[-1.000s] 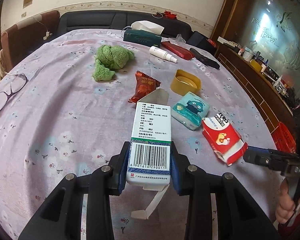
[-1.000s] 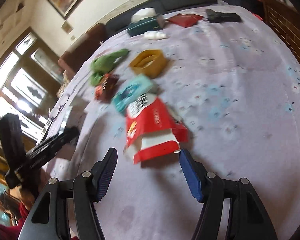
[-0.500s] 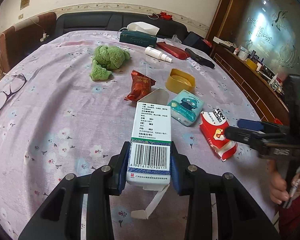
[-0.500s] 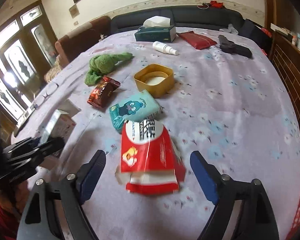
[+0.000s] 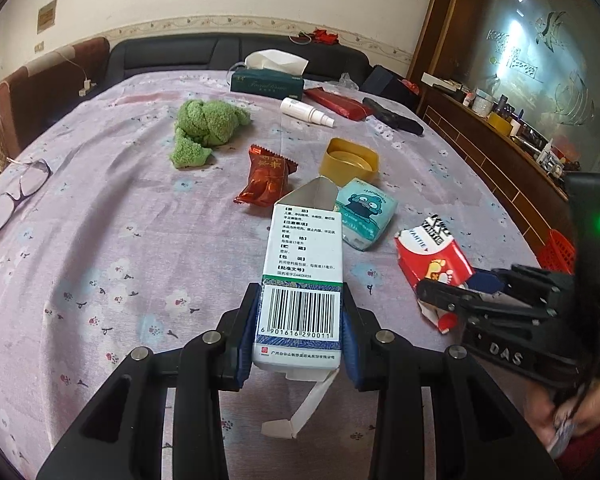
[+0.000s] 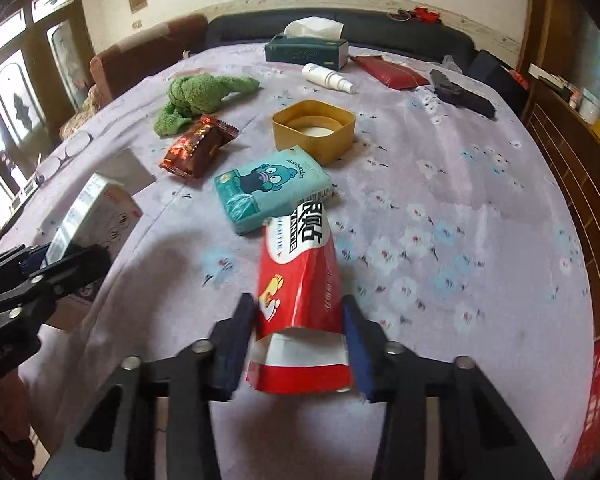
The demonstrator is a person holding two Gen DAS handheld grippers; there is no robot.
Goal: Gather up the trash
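We see our left gripper (image 5: 300, 340) at the bottom centre of the left wrist view, its blue pads pressed on both sides of a white medicine carton (image 5: 303, 280) with a barcode; the carton's far flap stands open and a torn flap hangs below it, over the floral tablecloth (image 5: 100, 248)

In the right wrist view our right gripper (image 6: 298, 336) sits at the lower centre with its jaws closing around a red and white paper packet (image 6: 300, 292). The packet's open end lies between the pads, and both pads look to be touching its sides. From the left wrist view the same packet shows at the right, partly behind the right gripper's black frame

Just above the packet, touching its far end, lies a teal tissue pack (image 6: 270, 190) with a cartoon print. Further up the frame stands a yellow square lid (image 6: 314, 128), and to its left a brown-red snack wrapper (image 6: 198, 146) and a green plush cloth (image 6: 204, 94). Near the top are a green tissue box (image 6: 306, 50), a white spray bottle (image 6: 328, 78) and a red pouch (image 6: 392, 72). Spectacles (image 5: 12, 196) rest at the left edge of the left wrist view
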